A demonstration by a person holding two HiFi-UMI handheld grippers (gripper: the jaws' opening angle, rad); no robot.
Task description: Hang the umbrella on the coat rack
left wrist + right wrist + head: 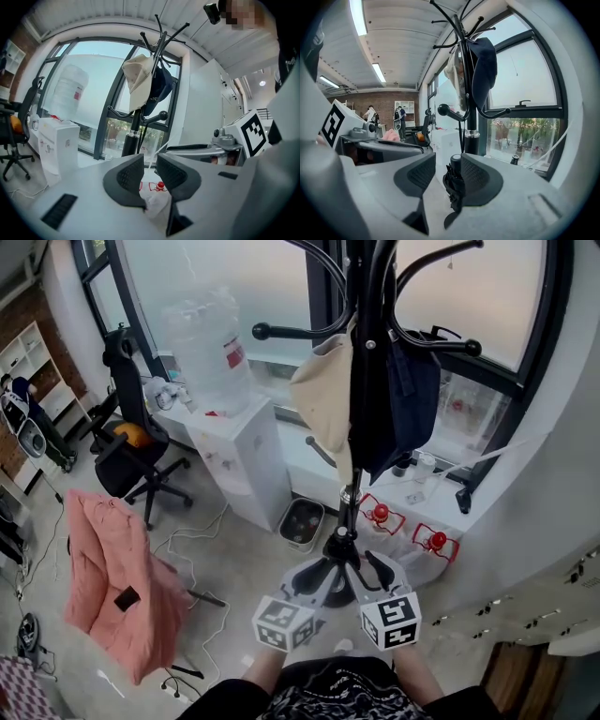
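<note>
Overhead, the folded umbrella (454,187) is hard to make out. It stands upright by the coat rack (469,112) pole, knob up, lower end cut off. Right gripper (446,165) jaws are apart around it, unclamped. Left gripper (150,165) jaws are apart, empty.

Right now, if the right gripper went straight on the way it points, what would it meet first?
The folded black umbrella, which stands between the right gripper's open jaws, close against one of them. Behind it the coat rack's pole stands in line; how far off is unclear.

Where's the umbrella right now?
Right gripper view: the folded black umbrella stands upright between the right gripper's fingers, against the right-hand one, before the coat rack pole.
</note>
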